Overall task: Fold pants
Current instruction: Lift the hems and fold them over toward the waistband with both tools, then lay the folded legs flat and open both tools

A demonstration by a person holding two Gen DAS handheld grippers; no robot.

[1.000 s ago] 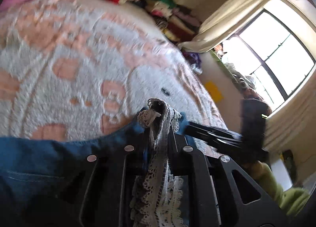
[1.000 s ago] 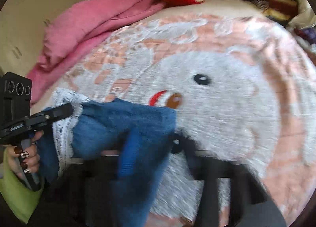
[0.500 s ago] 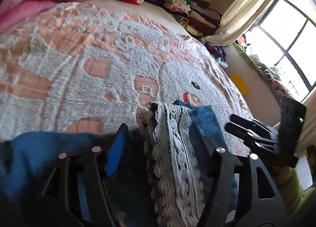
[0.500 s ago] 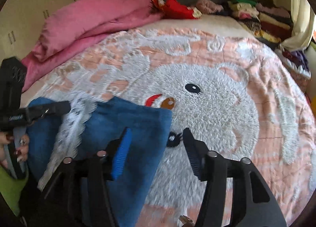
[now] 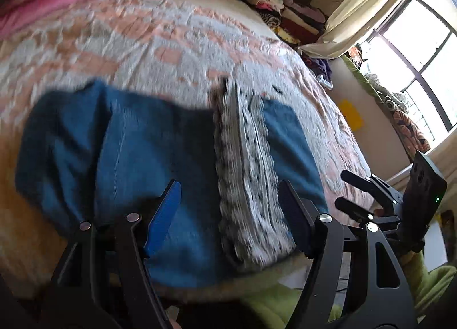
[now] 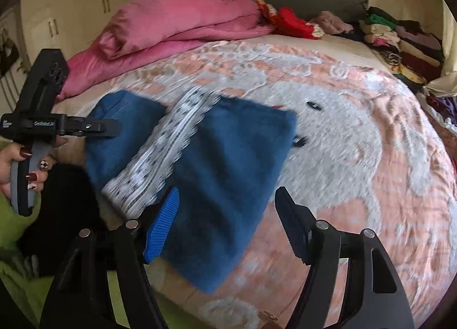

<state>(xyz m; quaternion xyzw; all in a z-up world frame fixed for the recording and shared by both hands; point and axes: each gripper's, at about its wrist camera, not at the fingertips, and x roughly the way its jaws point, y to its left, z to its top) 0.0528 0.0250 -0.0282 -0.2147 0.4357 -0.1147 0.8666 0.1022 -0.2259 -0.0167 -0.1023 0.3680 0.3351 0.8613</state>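
Observation:
The blue denim pants (image 5: 148, 151) lie folded on the bed near its front edge, with a white lace trim band (image 5: 248, 174) across them. They also show in the right wrist view (image 6: 228, 163), where the lace band (image 6: 162, 151) runs diagonally. My left gripper (image 5: 231, 214) is open and empty just above the pants. My right gripper (image 6: 228, 223) is open and empty over the pants' near corner. Each gripper shows in the other's view, the right one (image 5: 351, 189) and the left one (image 6: 114, 129).
A peach and white patterned blanket (image 6: 357, 157) covers the bed. A pink duvet (image 6: 171, 23) lies at the head. Stacks of folded clothes (image 6: 400, 40) sit at the far right corner. A window (image 5: 417, 51) and curtain are to the right.
Both grippers have let go of the pants and pulled back towards the bed's front edge. The pants now lie flat, folded over, with the lace band on top.

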